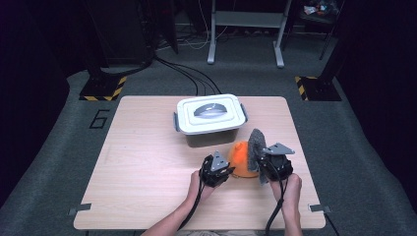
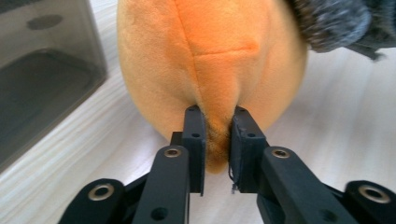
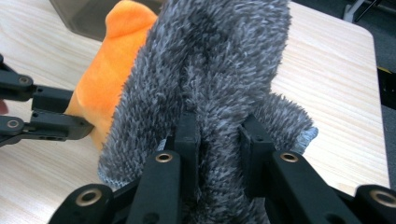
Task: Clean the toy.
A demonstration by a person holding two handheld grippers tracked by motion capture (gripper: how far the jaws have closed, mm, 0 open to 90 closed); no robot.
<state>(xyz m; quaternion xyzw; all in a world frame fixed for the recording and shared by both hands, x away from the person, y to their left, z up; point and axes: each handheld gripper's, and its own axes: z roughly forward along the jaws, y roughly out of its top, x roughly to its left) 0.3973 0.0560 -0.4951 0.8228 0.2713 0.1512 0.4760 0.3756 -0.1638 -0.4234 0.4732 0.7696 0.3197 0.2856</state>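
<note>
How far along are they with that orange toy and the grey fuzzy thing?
Early, it seems. In hand: the left tool pinches a fold of the orange plush, and the right tool grips the grey fuzzy cloth, held upright against the plush. If these are meant for the box, its lid still looks shut, so opening and packing would remain.

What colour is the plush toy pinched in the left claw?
Orange plush toy, seen best in the left gripper view, pinched by the left claw.

lidded box (image 1: 210,118) blocks ahead (close behind toy (image 1: 242,158)), bare table (image 1: 142,162) left
</note>
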